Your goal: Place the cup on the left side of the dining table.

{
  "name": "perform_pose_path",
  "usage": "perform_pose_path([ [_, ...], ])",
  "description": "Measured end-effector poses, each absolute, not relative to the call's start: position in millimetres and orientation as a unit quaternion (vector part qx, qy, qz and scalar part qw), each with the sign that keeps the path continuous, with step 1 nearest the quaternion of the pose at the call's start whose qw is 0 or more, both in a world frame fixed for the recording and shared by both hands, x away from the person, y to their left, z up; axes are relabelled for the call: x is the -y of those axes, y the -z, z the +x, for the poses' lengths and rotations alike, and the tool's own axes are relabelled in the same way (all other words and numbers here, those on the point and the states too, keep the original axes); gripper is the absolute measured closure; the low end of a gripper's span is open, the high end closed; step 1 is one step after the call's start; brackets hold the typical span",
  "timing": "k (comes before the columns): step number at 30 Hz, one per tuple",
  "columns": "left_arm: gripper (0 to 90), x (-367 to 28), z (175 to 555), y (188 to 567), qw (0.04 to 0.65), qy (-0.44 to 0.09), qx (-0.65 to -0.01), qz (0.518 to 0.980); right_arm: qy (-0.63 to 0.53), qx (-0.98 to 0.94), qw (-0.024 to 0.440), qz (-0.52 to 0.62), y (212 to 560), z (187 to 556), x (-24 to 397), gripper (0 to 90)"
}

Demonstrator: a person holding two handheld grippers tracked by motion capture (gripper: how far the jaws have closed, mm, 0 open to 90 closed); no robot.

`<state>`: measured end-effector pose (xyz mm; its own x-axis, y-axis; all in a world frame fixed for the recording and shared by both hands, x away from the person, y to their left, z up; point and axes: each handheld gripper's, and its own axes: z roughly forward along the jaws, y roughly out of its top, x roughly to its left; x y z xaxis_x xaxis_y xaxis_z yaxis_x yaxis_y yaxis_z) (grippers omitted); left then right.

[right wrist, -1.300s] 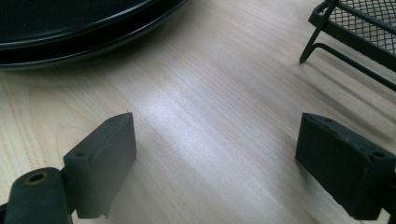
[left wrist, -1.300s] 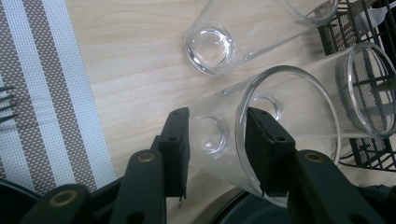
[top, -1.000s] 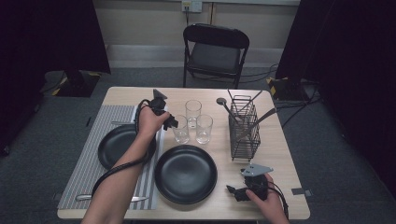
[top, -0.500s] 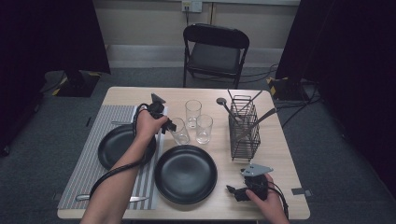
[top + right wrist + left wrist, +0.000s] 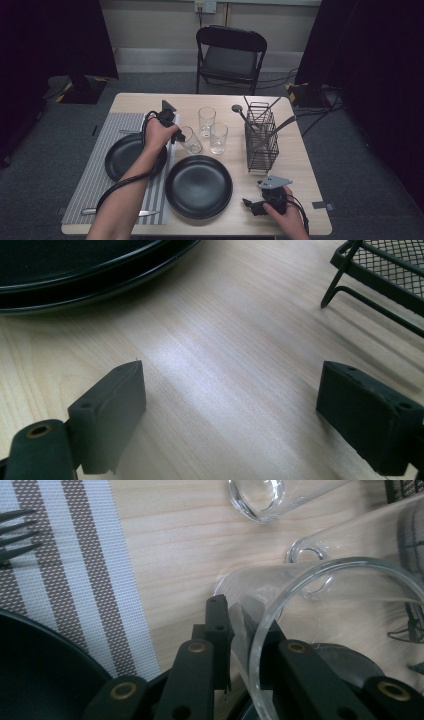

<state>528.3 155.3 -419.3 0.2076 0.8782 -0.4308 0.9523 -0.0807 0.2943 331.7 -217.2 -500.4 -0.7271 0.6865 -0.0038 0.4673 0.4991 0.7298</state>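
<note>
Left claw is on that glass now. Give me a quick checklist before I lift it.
1. Left claw pinching the tilted glass wall: ok.
2. Glass base off the table: cannot tell.
3. Gap to the two upright glasses: ok, apart but close.
4. Black plates below the lift path: not ok, near plate sits right under.
5. Right claw open, resting on bare wood: ok.

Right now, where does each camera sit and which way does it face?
High view: above the near table edge, looking forward and down; both forearms, left gripper, right gripper.
Left gripper view: on that gripper, along jaws pinching the tilted glass; shared with high view.
Right gripper view: low, along open jaws across the table toward the black plate.
</note>
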Motion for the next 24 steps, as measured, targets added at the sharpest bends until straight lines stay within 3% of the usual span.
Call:
perform_pose_path([
  [24,85.4,-169.3,522.1,410.3,0.265,0.095,-0.62,0.732,-0.369,-0.853,0.148,0.338,500.3,331.7,217.2,11.5],
])
